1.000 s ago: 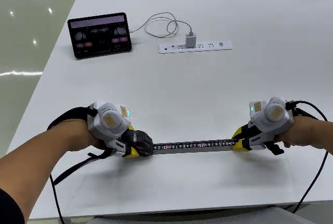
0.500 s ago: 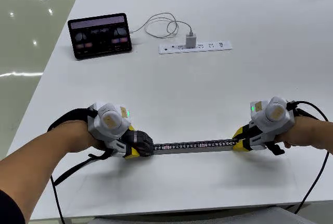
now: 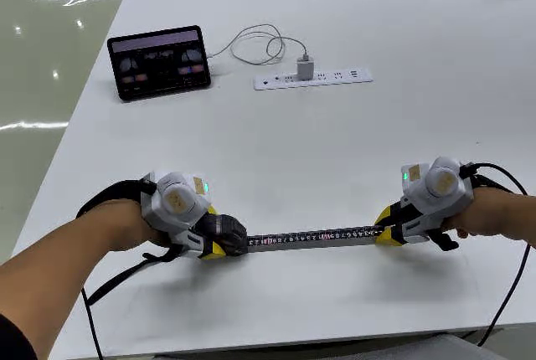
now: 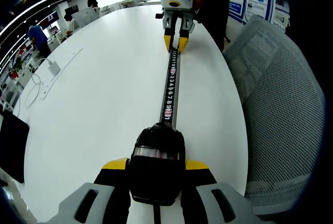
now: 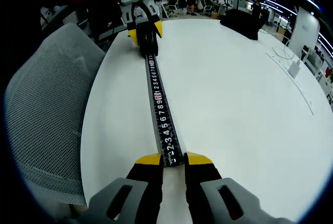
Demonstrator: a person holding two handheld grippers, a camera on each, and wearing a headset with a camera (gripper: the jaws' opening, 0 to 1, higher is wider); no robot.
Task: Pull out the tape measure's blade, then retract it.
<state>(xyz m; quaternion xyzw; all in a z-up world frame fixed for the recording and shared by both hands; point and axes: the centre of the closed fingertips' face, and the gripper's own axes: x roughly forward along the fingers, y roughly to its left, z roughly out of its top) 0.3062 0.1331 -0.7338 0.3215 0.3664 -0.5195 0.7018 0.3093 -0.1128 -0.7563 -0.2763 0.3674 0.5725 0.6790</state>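
two tongs hold the tape measure (image 3: 224, 231) stretched between them along the counter (image 3: 335, 151): left tongs (image 4: 156, 164) clamp its rigid case (image 4: 156, 182), right tongs (image 5: 173, 160) pinch the tip of the thin, likely springy blade (image 5: 158, 104).

In the head view the black tape-measure case (image 3: 226, 231) is partly covered by the left gripper (image 3: 214, 229). The tip of the dark numbered blade (image 3: 314, 236) vanishes between the yellow tips of the right gripper (image 3: 384, 226), so its hook cannot be made out. The blade's figures are too small to read there, as is the screen of the black tablet (image 3: 159, 61) near the white tabletop's (image 3: 335, 142) far left corner. The tabletop's right edge is cut off, as are the person's left forearm (image 3: 50, 276), right forearm (image 3: 502, 213) and a black cable (image 3: 511, 293).
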